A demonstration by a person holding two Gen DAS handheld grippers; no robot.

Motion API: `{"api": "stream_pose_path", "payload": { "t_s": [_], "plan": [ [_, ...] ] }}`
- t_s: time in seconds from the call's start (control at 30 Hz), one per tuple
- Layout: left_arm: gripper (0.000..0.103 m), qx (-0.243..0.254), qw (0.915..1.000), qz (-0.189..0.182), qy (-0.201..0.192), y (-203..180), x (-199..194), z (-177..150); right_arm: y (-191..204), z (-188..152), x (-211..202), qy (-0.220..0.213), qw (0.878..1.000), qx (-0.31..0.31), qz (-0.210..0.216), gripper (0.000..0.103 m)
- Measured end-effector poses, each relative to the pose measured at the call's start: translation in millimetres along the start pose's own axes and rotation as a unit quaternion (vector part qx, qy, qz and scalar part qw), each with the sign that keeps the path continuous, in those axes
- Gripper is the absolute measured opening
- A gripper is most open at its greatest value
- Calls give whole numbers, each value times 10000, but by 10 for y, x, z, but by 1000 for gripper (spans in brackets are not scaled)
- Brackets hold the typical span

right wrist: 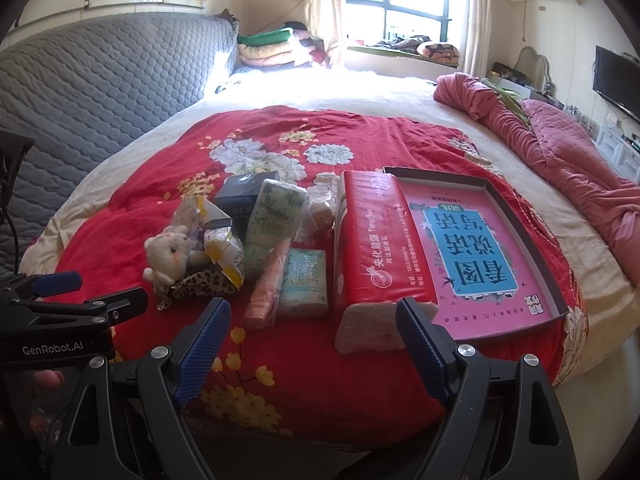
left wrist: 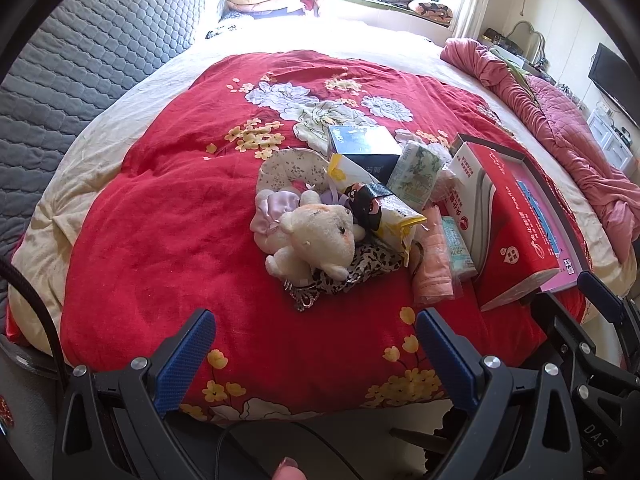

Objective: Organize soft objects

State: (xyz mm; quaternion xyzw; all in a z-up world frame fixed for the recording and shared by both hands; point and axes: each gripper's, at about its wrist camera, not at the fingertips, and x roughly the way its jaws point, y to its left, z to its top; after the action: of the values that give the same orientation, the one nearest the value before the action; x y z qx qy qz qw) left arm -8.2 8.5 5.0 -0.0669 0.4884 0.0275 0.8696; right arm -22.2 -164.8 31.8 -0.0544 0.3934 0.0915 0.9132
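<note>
- Left gripper [left wrist: 314, 330] wide open, holding nothing, over near edge of the red blanket [left wrist: 168, 216].
- Right gripper [right wrist: 314, 322] also wide, empty; its right finger sits in front of the red tissue pack [right wrist: 380, 240].
- Teddy [left wrist: 316, 236] lies mid-blanket on a leopard cloth [left wrist: 360, 268], snack bag [left wrist: 384, 208] touching its right.
- Pink towel [right wrist: 266, 292] & small tissue pack [right wrist: 304, 284] side by side, left of red pack.
- Pink tray [right wrist: 480, 248] at right, near blanket edge.
- Bare blanket left & near of the pile.

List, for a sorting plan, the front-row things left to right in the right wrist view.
Cream plush bear → rolled peach towel → pale green tissue pack → red tissue brick → pink tray-like box.
</note>
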Motion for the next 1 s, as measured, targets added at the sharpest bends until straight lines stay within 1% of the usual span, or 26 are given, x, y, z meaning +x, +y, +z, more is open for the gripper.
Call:
{"api": "stream_pose_path", "payload": {
  "t_s": [0.37,0.63,0.8,1.0],
  "plan": [
    [101,-191,9997,-125,41,98,44,10,22,-3,34,16,10000,-58,10,85],
    [101,-368,9991,-213,-48,224,73,46,100,0,100,-13,9997,-195,156,85],
    [101,-471,9982,-376,-13,314,146,73,193,21,165,-79,9989,-374,269,85],
    [101,-491,9981,-380,63,404,314,186,309,63,294,-97,9977,-590,335,85]
  ]
}}
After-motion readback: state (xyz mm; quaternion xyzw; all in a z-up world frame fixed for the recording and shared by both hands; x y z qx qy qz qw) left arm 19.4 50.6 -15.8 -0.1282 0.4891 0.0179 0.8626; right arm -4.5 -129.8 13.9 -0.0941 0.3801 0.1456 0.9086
